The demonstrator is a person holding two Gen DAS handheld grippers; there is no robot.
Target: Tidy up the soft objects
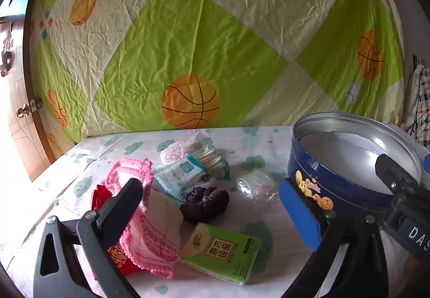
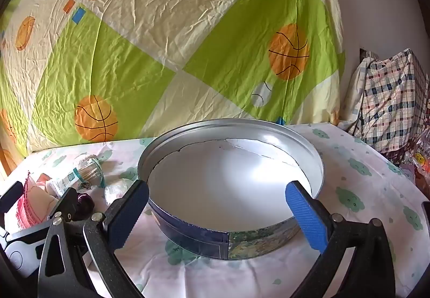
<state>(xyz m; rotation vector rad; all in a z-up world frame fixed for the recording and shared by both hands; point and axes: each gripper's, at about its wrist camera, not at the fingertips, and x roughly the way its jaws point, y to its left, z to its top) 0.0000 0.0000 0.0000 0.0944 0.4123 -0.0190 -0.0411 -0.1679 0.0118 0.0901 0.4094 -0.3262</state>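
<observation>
My left gripper point(image 1: 212, 206) is open and empty over a pile of small things on the table: a pink crocheted piece point(image 1: 142, 231), a dark purple scrunchie point(image 1: 204, 202), a green tissue pack point(image 1: 221, 251), a cotton swab bag point(image 1: 209, 161), a white tissue pack point(image 1: 178, 177), a fluffy white puff point(image 1: 180, 150) and a clear wrapped bundle point(image 1: 255, 182). The round blue tin point(image 1: 346, 182) stands open at the right. My right gripper point(image 2: 217, 206) is open and empty, held over the near rim of the tin point(image 2: 271, 241), whose inside shows only a white liner.
A red packet point(image 1: 122, 260) lies under the pink piece. The table wears a white cloth with green clouds point(image 2: 362, 190). A basketball-print sheet point(image 1: 188, 56) hangs behind. A plaid bundle point(image 2: 389, 99) sits at the far right, a wooden door point(image 1: 16, 99) at the left.
</observation>
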